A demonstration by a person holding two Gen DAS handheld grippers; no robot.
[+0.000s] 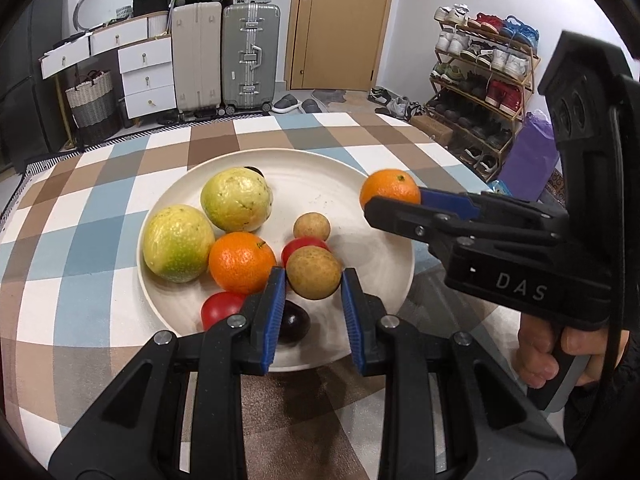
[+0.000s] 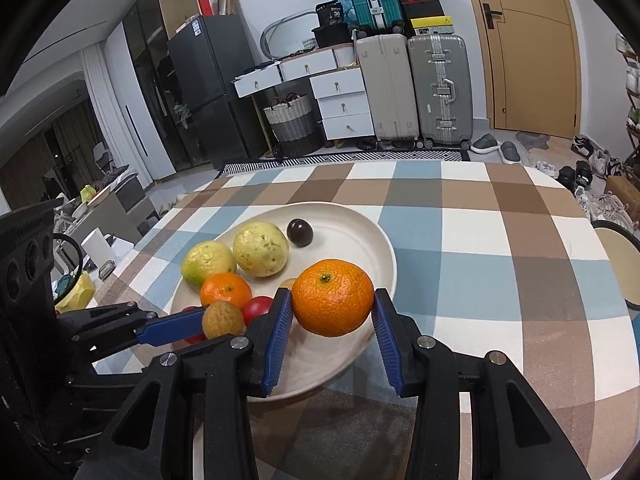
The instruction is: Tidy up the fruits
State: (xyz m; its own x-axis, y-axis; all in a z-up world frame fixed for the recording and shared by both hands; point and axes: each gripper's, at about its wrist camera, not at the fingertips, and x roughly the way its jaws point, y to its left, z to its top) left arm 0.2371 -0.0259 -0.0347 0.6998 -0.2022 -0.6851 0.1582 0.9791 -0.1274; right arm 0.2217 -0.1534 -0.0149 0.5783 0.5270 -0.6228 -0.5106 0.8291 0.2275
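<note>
A cream plate (image 1: 320, 188) (image 2: 348, 236) on the checked tablecloth holds two yellow-green fruits (image 1: 178, 242) (image 1: 237, 199), a mandarin (image 1: 242, 262), a small brown fruit (image 1: 312, 227), red tomatoes (image 1: 220, 308) and a dark plum (image 1: 294, 322). My left gripper (image 1: 314, 284) (image 2: 208, 330) is shut on a brown round fruit (image 1: 314, 270) (image 2: 222, 319) just above the plate's near side. My right gripper (image 2: 332, 304) (image 1: 394, 202) is shut on a second mandarin (image 2: 332, 296) (image 1: 388, 189) over the plate's right rim.
A second dish (image 2: 618, 268) sits at the table's right edge. A hand (image 1: 536, 356) grips the right tool's handle. Another dark plum (image 2: 300, 232) lies at the plate's far side. Suitcases, drawers and a shoe rack stand beyond the table.
</note>
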